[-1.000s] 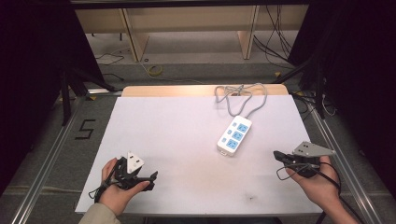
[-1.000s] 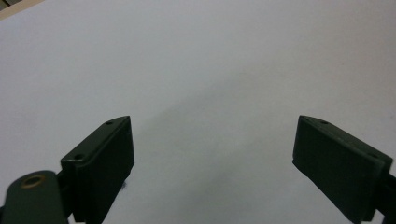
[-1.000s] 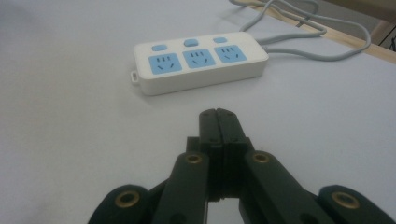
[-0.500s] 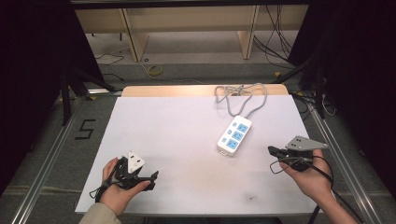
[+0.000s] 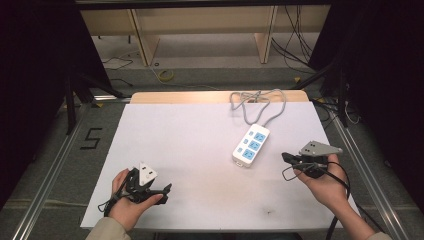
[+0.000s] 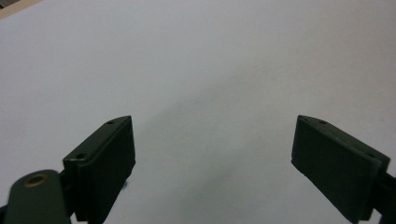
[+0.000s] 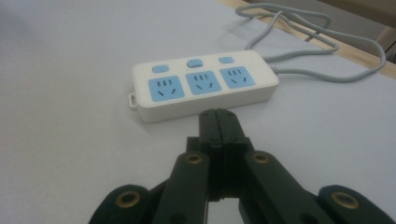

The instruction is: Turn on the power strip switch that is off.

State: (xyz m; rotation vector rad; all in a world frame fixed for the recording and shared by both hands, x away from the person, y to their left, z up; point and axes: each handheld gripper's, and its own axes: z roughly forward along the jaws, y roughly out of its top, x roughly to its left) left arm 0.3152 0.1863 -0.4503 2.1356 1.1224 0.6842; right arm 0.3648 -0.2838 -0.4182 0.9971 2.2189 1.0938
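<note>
A white power strip (image 5: 251, 145) with three blue sockets and three blue switches lies on the white table, right of centre; its grey cord (image 5: 260, 102) coils toward the far edge. My right gripper (image 5: 286, 157) is held just right of the strip, jaws shut with nothing between them, tips pointing at the strip's long side (image 7: 201, 86). In the right gripper view my right gripper (image 7: 218, 115) ends a little short of the strip. My left gripper (image 5: 165, 188) rests in a hand at the near left, jaws wide open over bare table (image 6: 212, 135).
The white table top (image 5: 185, 135) has a wooden strip (image 5: 175, 96) along its far edge. Metal rails run along both sides. A shelf frame (image 5: 145, 40) and loose cables lie on the floor beyond the table.
My right gripper has moved left across the table, closer to the power strip. The left hand and its gripper have stayed put.
</note>
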